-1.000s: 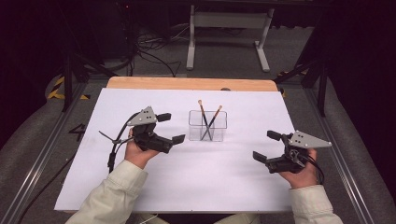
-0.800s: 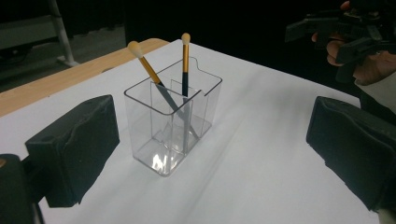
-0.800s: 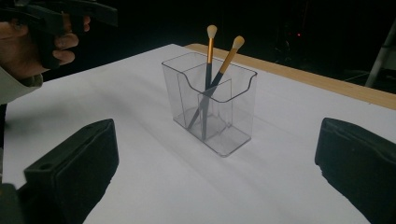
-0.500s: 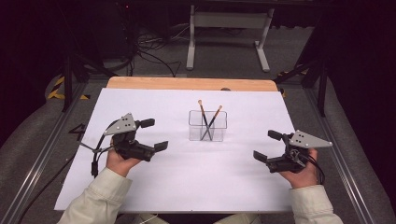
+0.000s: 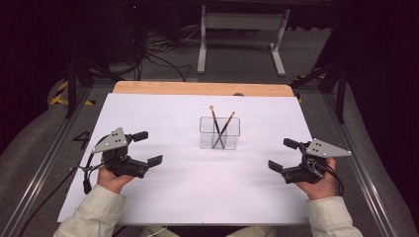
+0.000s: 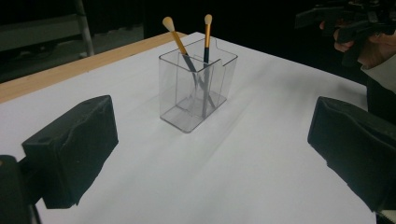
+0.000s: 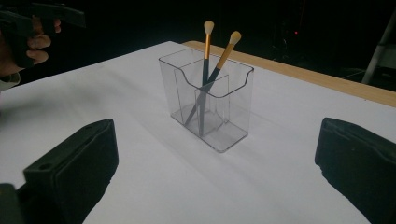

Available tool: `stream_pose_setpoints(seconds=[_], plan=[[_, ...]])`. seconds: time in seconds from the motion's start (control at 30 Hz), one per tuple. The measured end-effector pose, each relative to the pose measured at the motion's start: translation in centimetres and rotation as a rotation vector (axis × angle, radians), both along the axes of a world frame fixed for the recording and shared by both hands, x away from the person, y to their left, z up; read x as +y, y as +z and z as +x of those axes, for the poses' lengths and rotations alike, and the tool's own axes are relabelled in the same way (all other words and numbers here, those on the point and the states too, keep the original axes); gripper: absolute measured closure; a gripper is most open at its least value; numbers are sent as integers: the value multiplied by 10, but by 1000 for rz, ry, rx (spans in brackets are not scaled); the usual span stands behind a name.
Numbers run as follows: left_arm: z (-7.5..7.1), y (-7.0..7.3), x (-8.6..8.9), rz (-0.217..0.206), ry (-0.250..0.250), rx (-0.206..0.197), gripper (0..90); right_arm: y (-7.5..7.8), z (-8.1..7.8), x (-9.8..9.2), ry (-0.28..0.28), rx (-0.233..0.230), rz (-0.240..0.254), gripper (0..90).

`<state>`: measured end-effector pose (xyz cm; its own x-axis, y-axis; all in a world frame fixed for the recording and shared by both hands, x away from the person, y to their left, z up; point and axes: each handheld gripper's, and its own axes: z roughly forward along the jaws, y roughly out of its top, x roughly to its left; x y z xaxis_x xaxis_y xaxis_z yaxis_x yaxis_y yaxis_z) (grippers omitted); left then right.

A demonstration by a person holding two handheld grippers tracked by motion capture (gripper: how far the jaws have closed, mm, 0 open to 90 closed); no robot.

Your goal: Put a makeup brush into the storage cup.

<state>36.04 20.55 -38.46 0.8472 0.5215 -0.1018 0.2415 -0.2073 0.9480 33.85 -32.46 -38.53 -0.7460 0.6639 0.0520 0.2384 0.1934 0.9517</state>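
A clear plastic holder [image 5: 220, 133] [image 6: 196, 88] [image 7: 210, 100] stands upright near the middle of the white table. Two makeup brushes [image 5: 217, 126] [image 6: 189, 51] [image 7: 212, 60] with orange handles and pale tips lean crossed inside it. My left gripper [image 5: 147, 148] [image 6: 210, 154] hovers left of the holder, open, with nothing between its jaws. My right gripper [image 5: 283, 154] [image 7: 215, 172] is held right of the holder, also open and empty. Both point inward at the holder from a distance.
The white sheet [image 5: 197, 187] covers a wooden table whose bare edge [image 5: 197, 89] shows at the back. A metal stand [image 5: 242, 29] and cables [image 5: 148, 54] lie on the dark floor beyond. Rails [image 5: 44, 163] run along both table sides.
My left gripper has drawn back to the left and toward the table's front, away from the holder. The right gripper has stayed where it was.
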Motion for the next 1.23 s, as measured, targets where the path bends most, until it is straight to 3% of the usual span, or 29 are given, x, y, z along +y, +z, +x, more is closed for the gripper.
stream_pose_setpoints(seconds=[0.03, 0.2, 0.43, 0.57, 0.73, 0.97, 1.23], plan=[[0, -1, 2, 3, 4, -13, 22, 0, 0, 0, 1, 1, 0, 0], [-3, -9, 10, 12, 26, -4, 22, -1, 0, 0, -4, -1, -3, 0], [-10, -22, 21, -7, 37, -30, 23, -3, 0, -2, -8, 3, -3, 0], [-12, -30, 27, -30, 48, -14, 24, -5, 0, -3, -12, 4, -3, 0], [-11, -40, 30, -27, 49, 2, 24, -6, -1, -4, -20, 12, 0, 0], [-10, -43, 26, 1, 46, -10, 24, -8, -1, -5, -19, 17, 1, 0], [-9, -43, 28, -13, 49, -4, 24, -8, -2, -6, -25, 16, 5, 0]])
